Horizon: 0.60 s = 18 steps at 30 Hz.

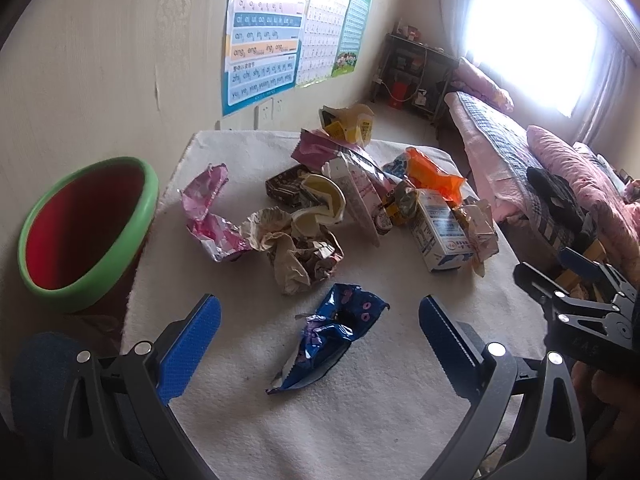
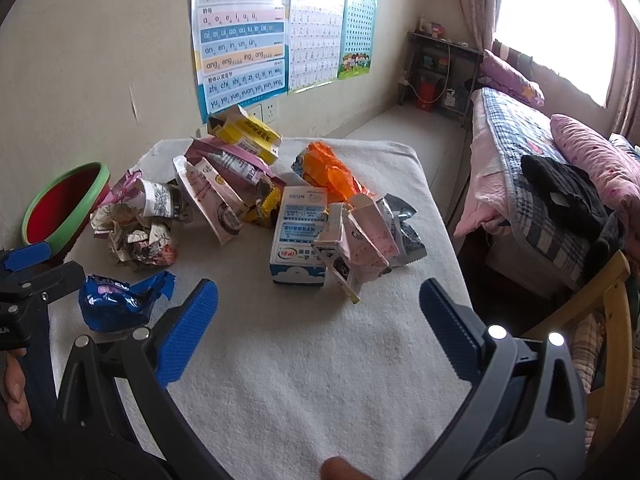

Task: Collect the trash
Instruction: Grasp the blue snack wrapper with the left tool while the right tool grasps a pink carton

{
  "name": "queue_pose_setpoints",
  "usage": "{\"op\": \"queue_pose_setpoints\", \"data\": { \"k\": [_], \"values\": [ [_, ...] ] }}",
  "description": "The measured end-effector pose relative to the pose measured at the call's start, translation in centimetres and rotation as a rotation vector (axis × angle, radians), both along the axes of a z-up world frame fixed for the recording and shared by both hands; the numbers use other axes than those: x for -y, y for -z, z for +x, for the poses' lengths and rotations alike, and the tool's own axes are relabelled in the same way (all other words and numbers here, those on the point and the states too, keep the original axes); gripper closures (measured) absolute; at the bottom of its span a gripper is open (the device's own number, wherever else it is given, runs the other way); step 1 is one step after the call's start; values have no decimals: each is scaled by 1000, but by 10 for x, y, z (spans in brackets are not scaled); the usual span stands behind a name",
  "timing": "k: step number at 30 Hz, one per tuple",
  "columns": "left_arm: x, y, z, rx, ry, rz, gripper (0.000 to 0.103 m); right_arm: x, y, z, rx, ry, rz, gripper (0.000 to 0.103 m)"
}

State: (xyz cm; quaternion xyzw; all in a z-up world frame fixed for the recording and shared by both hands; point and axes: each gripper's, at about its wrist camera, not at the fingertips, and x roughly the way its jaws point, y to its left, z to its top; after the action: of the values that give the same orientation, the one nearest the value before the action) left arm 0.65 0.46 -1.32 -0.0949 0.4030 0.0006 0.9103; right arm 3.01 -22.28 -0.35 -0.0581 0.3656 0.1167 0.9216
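The wall poster (image 2: 240, 36) is displaying pinyin rows: "b p m f d t n l", "k h j q x zh ch sh", "z c s y w", "a o e i u ü", "ai ei ui ao ou iu ie üe er", "an en in un ün", "ang eng ing ong", "zhi chi shi ri zi ci si yi wu", "yu ye yue yuan yin yun ying". Print on the milk carton (image 2: 298, 236) is proving too small to read.

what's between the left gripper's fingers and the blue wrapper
Nothing: in the left wrist view the blue wrapper lies on bare white cloth just ahead of the open left gripper.
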Motion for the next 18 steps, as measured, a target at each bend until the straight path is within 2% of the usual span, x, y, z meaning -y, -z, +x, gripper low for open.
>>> {"op": "queue_pose_setpoints", "data": {
  "k": [8,18],
  "values": [
    [10,7,6,-49,47,18,8,1,4,10,-51,-16,2,4],
    [19,27,32,-209,116,1,8,15,11,34,-106,-21,-33,4]
  ]
}}
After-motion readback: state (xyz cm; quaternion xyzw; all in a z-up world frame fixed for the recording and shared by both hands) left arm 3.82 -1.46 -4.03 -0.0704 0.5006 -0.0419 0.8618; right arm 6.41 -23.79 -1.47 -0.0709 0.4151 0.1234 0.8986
